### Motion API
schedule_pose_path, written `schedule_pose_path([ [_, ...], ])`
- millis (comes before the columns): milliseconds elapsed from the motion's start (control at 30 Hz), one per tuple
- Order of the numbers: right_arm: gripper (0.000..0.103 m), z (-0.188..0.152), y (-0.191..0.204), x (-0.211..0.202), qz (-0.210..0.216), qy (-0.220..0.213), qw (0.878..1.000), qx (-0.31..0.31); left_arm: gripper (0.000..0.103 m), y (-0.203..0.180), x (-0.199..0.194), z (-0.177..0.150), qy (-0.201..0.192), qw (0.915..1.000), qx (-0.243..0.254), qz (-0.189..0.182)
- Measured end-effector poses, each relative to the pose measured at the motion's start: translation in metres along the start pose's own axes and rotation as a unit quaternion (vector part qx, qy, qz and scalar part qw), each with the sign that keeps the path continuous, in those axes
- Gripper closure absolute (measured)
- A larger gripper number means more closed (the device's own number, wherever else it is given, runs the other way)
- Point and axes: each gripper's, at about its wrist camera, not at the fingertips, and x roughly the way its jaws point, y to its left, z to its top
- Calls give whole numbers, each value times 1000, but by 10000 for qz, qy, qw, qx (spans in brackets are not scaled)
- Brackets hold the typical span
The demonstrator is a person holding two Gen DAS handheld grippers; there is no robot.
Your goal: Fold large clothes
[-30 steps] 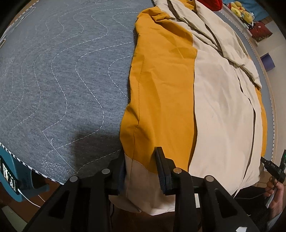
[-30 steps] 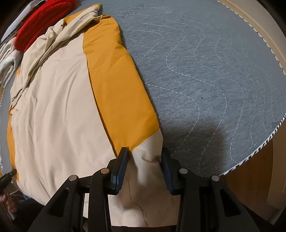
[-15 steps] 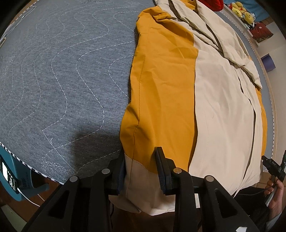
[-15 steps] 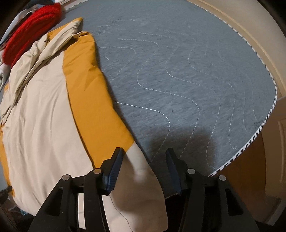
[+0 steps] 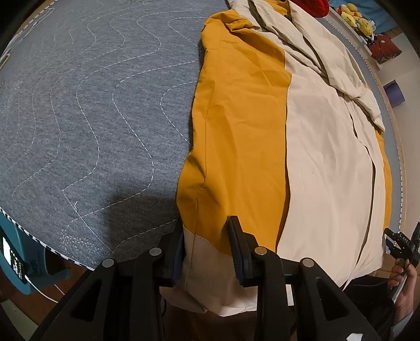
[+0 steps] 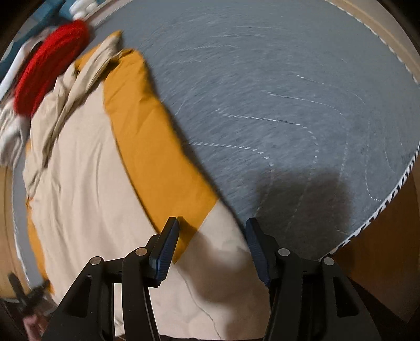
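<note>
A large cream and mustard-yellow garment (image 5: 302,147) lies lengthwise on a grey quilted bed (image 5: 92,118), its near hem hanging over the bed's edge. My left gripper (image 5: 207,246) has its jaws around the garment's near left corner, cloth between them. In the right wrist view the same garment (image 6: 92,183) lies left of centre. My right gripper (image 6: 212,246) is open wide above the cream near right corner, not holding it. The right wrist view is motion-blurred.
A red knitted item (image 6: 47,78) lies at the garment's far end. Bare grey bed (image 6: 275,105) spreads to the right, with its striped edge (image 6: 380,209) near. A teal device (image 5: 15,257) sits below the bed's edge. Soft toys (image 5: 354,18) lie far right.
My right gripper has opened and let go of the garment's corner, and has lifted and swung. My left gripper has stayed where it was on its corner.
</note>
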Motion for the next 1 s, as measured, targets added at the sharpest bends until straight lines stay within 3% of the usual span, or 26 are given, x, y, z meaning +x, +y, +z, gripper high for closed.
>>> schedule_pose_path([
  [133, 48, -7, 7, 7, -202, 64, 9993, -323, 76, -3, 1, 0, -10, 10000, -12, 31],
  [200, 55, -15, 16, 7, -216, 70, 9983, -538, 78, -5, 0, -1, -31, 10000, 10, 49],
  [267, 83, -18, 25, 8, -52, 110, 9976, -675, 84, -7, -2, -1, -64, 10000, 22, 10],
  [367, 93, -20, 34, 5, 30, 43, 9956, -932, 94, -12, -8, -4, -112, 9997, 193, -71],
  [500, 97, -22, 49, -13, 180, -287, 9927, -1157, 97, -22, -23, -7, -279, 9983, 512, -40],
  [633, 98, -24, 44, -42, 390, -557, 9922, -1044, 98, -39, -62, -11, -635, 9930, 985, -158],
  [1000, 100, -26, 33, -160, 1786, -1325, 9710, -872, 100, -52, -145, -24, -1053, 9789, 1595, -728],
])
